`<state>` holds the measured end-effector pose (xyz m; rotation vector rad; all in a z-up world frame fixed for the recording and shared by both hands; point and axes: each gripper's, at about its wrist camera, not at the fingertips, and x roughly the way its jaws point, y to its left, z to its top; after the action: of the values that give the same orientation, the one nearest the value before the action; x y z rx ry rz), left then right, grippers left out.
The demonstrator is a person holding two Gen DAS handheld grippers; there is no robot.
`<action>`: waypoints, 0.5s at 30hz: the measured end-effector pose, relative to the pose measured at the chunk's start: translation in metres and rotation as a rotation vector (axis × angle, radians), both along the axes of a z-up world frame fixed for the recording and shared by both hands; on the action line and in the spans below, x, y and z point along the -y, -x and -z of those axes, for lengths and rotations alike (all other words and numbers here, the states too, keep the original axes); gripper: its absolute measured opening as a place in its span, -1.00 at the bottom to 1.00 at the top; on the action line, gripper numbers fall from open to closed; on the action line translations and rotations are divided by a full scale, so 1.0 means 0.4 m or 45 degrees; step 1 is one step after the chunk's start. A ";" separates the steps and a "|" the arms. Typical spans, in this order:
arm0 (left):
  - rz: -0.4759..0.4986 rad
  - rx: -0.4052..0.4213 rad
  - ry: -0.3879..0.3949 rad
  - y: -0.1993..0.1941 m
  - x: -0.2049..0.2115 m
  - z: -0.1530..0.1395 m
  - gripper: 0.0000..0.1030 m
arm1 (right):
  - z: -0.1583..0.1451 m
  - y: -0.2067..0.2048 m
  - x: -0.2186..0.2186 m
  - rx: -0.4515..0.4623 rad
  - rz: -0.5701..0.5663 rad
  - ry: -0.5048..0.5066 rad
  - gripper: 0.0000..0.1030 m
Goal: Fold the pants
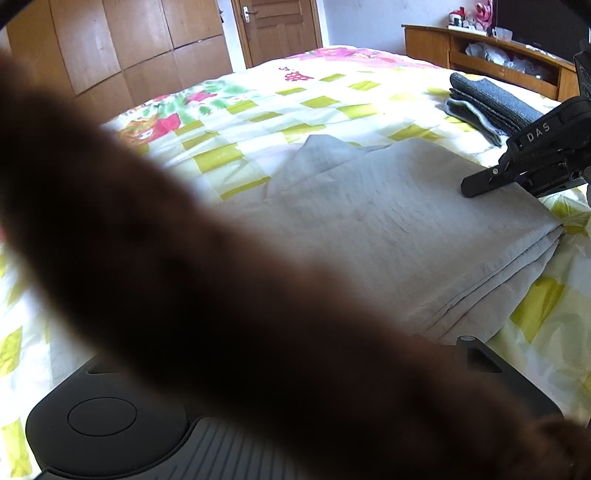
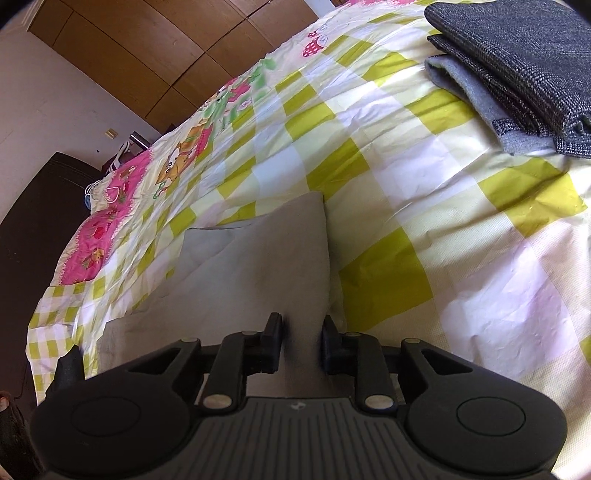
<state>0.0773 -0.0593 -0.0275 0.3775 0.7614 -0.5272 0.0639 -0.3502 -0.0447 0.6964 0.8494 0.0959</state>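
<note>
The light beige pants [image 1: 388,229] lie folded in several layers on the checked bedspread [image 1: 258,107], with one corner flap sticking out at the far left. In the right wrist view the pants [image 2: 258,258] run away from the fingers. My right gripper [image 2: 301,343] is open, low over the near end of the pants, with nothing between its fingers. Seen from the left wrist, the right gripper [image 1: 476,186] rests at the pants' right edge. A blurred brown shape [image 1: 184,277] close to the lens hides my left gripper's fingers.
A stack of dark grey folded clothes [image 1: 491,103] [image 2: 517,66] lies on the bed beyond the pants to the right. A wooden wardrobe [image 1: 110,44], a door [image 1: 277,29] and a wooden shelf [image 1: 498,55] stand behind the bed. The bed edge [image 2: 48,295] drops off at the left.
</note>
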 end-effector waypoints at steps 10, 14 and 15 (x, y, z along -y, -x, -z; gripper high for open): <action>-0.030 0.106 0.060 -0.008 -0.030 -0.032 0.48 | -0.031 -0.023 -0.020 -0.008 -0.007 0.204 -0.43; -0.035 0.088 0.110 -0.018 -0.044 -0.029 0.48 | -0.127 -0.029 -0.030 0.147 -0.022 0.473 -0.38; -0.034 0.087 0.121 -0.020 -0.044 -0.029 0.48 | -0.146 -0.044 -0.046 0.191 -0.084 0.486 -0.33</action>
<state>0.0854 -0.0417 -0.0159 0.2953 0.6719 -0.5211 0.0817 -0.3318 0.0137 0.2987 0.7196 0.0425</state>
